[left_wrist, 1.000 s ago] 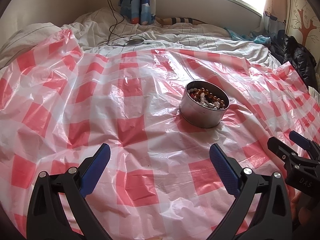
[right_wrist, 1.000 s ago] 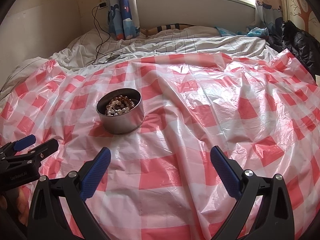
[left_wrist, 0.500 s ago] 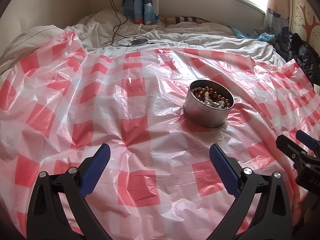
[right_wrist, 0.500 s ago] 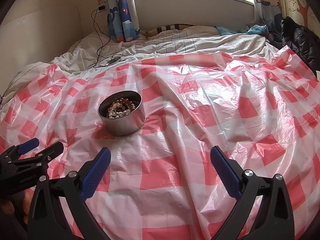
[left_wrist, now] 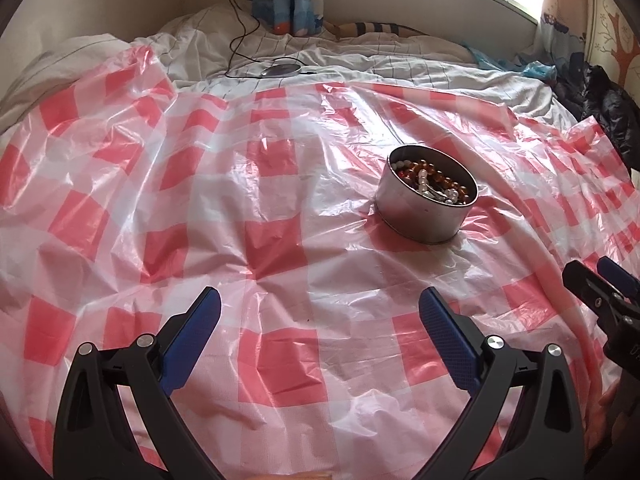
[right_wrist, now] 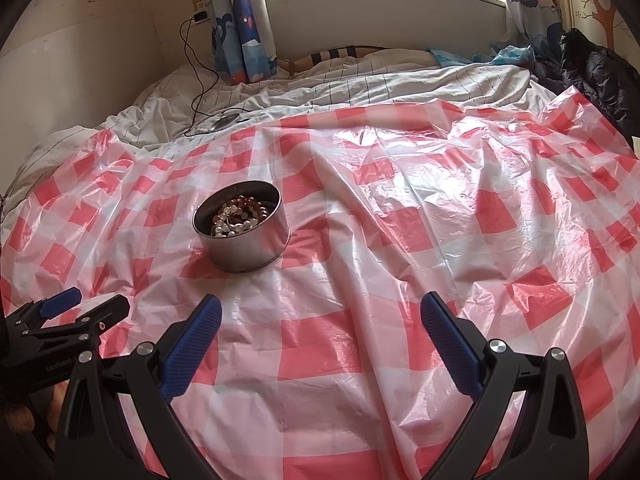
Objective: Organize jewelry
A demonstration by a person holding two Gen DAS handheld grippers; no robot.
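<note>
In the middle right of the left view, the round metal tin (left_wrist: 426, 210) of bead bracelets (left_wrist: 434, 182) is sitting on crinkly plastic sheet (left_wrist: 280, 240), both the left gripper (left_wrist: 320, 320) and right gripper (right_wrist: 320, 322) are staying spread wide, and the tin could be tipping if bumped.

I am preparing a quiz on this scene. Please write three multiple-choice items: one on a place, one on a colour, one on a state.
1. Where does the round silver metal tin stand?
A on the red-and-white checked plastic sheet
B on the windowsill
C on the floor

2. What colour are the claw pads?
A green
B blue
C yellow

3. How is the left claw?
A shut on beads
B shut, holding nothing
C open, holding nothing

Answers: 1 A, the sheet lies under the tin; 2 B, the pads are blue; 3 C, its fingers stand wide apart.
</note>
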